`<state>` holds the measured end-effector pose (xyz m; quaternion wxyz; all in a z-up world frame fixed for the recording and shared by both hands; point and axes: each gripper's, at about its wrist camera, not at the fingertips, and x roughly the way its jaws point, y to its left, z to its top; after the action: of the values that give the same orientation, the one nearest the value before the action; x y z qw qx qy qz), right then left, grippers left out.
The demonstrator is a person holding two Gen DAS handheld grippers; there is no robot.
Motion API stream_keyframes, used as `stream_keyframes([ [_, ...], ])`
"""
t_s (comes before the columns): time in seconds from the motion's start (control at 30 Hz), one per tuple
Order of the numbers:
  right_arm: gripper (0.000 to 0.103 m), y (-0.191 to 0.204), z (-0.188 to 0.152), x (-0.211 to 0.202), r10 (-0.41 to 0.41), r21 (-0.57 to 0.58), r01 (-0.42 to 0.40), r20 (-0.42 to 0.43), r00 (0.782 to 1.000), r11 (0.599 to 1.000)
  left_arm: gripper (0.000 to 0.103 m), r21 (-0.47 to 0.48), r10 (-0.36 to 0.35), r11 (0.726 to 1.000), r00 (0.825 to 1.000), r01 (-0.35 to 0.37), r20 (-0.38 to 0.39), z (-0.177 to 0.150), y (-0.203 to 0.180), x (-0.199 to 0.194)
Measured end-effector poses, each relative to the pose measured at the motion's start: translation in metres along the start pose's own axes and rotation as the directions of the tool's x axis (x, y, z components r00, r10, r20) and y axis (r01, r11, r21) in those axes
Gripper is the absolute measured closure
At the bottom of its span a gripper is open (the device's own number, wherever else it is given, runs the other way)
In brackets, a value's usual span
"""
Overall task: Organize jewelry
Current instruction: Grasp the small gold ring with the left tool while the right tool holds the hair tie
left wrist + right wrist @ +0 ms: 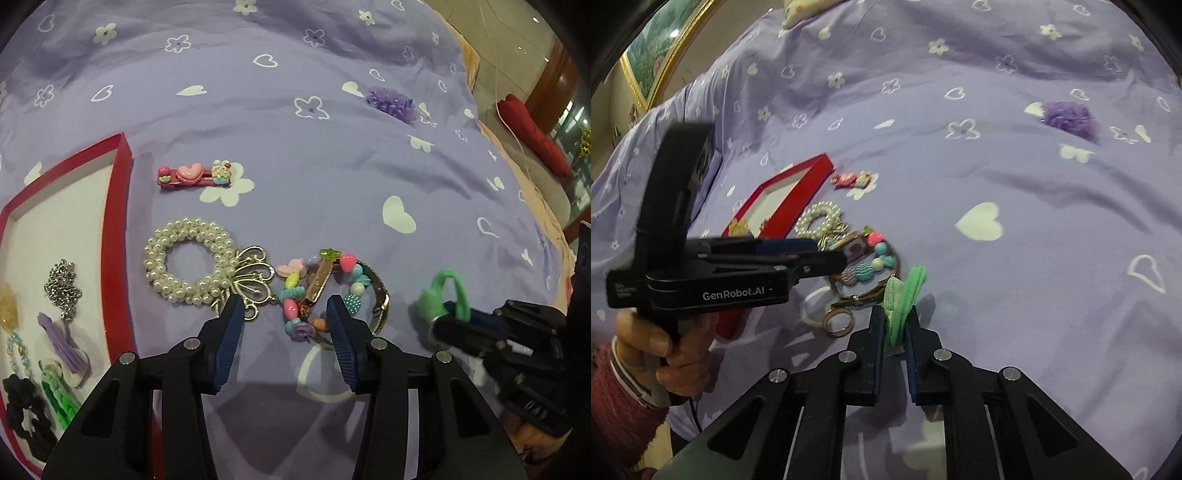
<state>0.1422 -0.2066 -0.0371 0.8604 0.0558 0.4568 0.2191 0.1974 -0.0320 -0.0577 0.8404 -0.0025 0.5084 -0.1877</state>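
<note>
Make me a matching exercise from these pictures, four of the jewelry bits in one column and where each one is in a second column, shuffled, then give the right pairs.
Things:
1. green hair tie
2. pearl ring
3. silver chain
4. purple flower

Places:
A. inside the red tray
B. alone, far out on the sheet
C. clamped in the right gripper
D. on the sheet just beside the tray, near the left gripper

Pairs: 1-C, 2-D, 3-A, 4-B

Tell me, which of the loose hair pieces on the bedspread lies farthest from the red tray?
The purple fluffy hair flower, alone at the far right of the bedspread. The pink heart clip and pearl scrunchie lie right beside the red tray.
</note>
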Motion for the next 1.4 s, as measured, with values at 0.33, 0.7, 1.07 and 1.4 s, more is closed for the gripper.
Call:
stream_keyframes([
  [0.33,0.093,-0.012,0.000,-0.017,0.023,0.058,-0.024,0.032,0.999,0.998,0.089,0.009,-0.093,0.996,0.996,0.093,-0.013,-0.009,-0.016,0.000],
  [0.7,0.093,-0.021,-0.002,-0.025,0.028,0.102,-0.034,0.058,0.998,0.994,0.072,-0.009,-0.084,0.996,0.996,0.083,-0.011,-0.024,-0.013,-0.016],
  [1.07,0.093,-0.021,-0.003,-0.028,0.033,0.109,-0.040,0.069,0.997,0.993,0.070,-0.046,-0.125,0.991,0.992,0.123,-0.031,-0.043,-0.011,-0.021],
  [1.4,0.093,-0.020,-0.008,-0.033,0.029,0.111,-0.037,0.072,0.997,0.993,0.059,-0.017,-0.163,0.987,0.986,0.162,-0.027,-0.054,-0.041,-0.023],
])
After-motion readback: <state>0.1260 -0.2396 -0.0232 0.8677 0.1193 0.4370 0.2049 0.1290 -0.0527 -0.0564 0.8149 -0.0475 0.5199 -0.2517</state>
